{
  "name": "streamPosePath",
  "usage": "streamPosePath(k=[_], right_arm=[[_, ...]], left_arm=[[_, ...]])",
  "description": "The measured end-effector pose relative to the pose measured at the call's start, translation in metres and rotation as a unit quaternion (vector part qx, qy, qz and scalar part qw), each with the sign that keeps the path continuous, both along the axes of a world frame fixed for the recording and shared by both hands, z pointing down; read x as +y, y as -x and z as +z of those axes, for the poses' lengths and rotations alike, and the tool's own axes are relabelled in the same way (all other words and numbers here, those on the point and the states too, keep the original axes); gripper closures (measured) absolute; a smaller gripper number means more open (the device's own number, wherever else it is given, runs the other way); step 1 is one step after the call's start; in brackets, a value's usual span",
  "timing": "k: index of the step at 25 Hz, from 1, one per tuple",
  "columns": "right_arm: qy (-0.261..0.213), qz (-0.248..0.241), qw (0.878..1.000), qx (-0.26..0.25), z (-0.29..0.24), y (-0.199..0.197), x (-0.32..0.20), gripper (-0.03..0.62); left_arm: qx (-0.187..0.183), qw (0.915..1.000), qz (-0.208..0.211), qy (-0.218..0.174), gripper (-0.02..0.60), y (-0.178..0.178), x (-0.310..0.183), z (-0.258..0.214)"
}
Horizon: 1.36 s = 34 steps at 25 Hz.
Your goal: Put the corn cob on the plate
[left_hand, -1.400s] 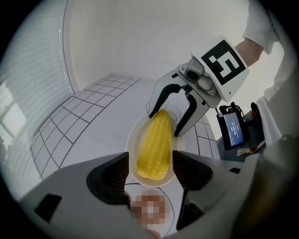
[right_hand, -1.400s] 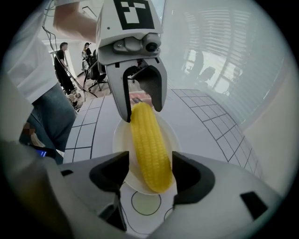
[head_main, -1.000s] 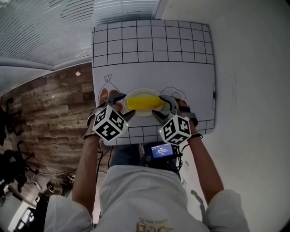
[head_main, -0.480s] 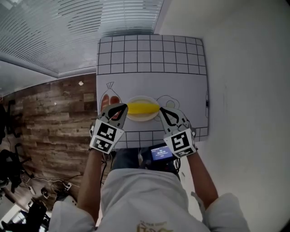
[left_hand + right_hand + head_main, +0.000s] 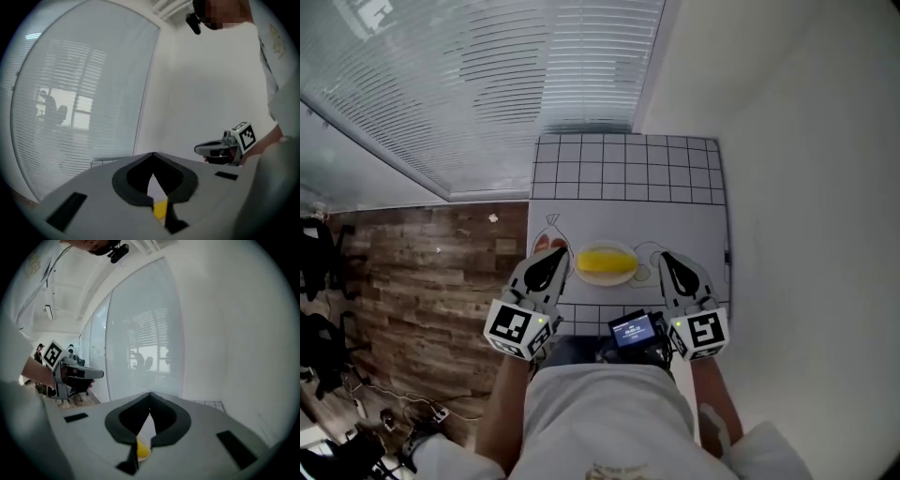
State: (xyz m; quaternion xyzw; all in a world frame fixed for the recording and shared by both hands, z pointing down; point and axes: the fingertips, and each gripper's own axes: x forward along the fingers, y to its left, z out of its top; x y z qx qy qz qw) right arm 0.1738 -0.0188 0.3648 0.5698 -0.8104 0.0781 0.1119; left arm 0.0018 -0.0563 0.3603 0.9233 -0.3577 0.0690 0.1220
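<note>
Nearest to me is my white shirt (image 5: 600, 412), with both forearms reaching out from it; a small device with a lit screen (image 5: 635, 329) sits at my waist between them. My left tongs (image 5: 560, 252) are clenched, the two jaws meeting at their tips with nothing between them; in the left gripper view only a thin slit is left behind the tips, and a scrap of yellow shows through it low down. My right tongs (image 5: 664, 257) are clenched in the same way and just as empty; the right gripper view shows its jaws tip to tip, with the same yellow low in the slit. Each pair shows in the other's view, off to the side, pointing roughly level.

Just beyond the two tips, and between them, the corn cob (image 5: 605, 262) lies across the white plate (image 5: 619, 280), its length running left to right; neither pair of tongs touches it. The plate rests on a white mat (image 5: 628, 169) with drawn outlines beside it and a black grid across its far part. Left of the mat is a wooden floor (image 5: 422, 272); past that, slatted blinds (image 5: 487, 84); a plain pale wall (image 5: 806, 187) runs along the right.
</note>
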Motion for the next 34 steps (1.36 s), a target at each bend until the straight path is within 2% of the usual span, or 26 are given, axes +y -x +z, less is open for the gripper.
streamPosePath(k=[2, 6, 10, 14, 17, 23, 28, 34], right_arm=[[-0.031, 0.011, 0.999, -0.017, -0.026, -0.001, 0.002, 0.588], [-0.061, 0.021, 0.998, -0.014, -0.052, 0.001, 0.003, 0.588], [-0.065, 0.029, 0.997, -0.013, -0.060, -0.004, 0.004, 0.588], [-0.079, 0.028, 0.996, -0.018, -0.069, -0.005, 0.004, 0.588], [-0.092, 0.029, 0.995, -0.025, -0.077, -0.007, 0.003, 0.588], [-0.090, 0.029, 0.995, -0.027, -0.077, -0.015, 0.006, 0.588], [-0.094, 0.027, 0.995, -0.032, -0.078, -0.020, 0.007, 0.588], [-0.099, 0.028, 0.994, -0.032, -0.080, -0.022, 0.010, 0.588]], left_arm=[[0.013, 0.9997, -0.015, -0.015, 0.574, 0.003, 0.001, -0.013], [-0.010, 0.9972, -0.035, -0.065, 0.574, 0.006, 0.007, -0.030], [0.043, 0.9960, -0.044, -0.065, 0.574, 0.004, 0.013, -0.051], [0.028, 0.9945, -0.041, -0.092, 0.574, 0.000, 0.016, -0.063], [0.048, 0.9935, -0.047, -0.092, 0.574, 0.000, 0.013, -0.070], [0.039, 0.9936, -0.054, -0.091, 0.574, -0.005, 0.011, -0.069], [0.004, 0.9940, -0.049, -0.098, 0.574, -0.014, 0.013, -0.064], [-0.003, 0.9935, -0.046, -0.104, 0.574, -0.021, 0.016, -0.063]])
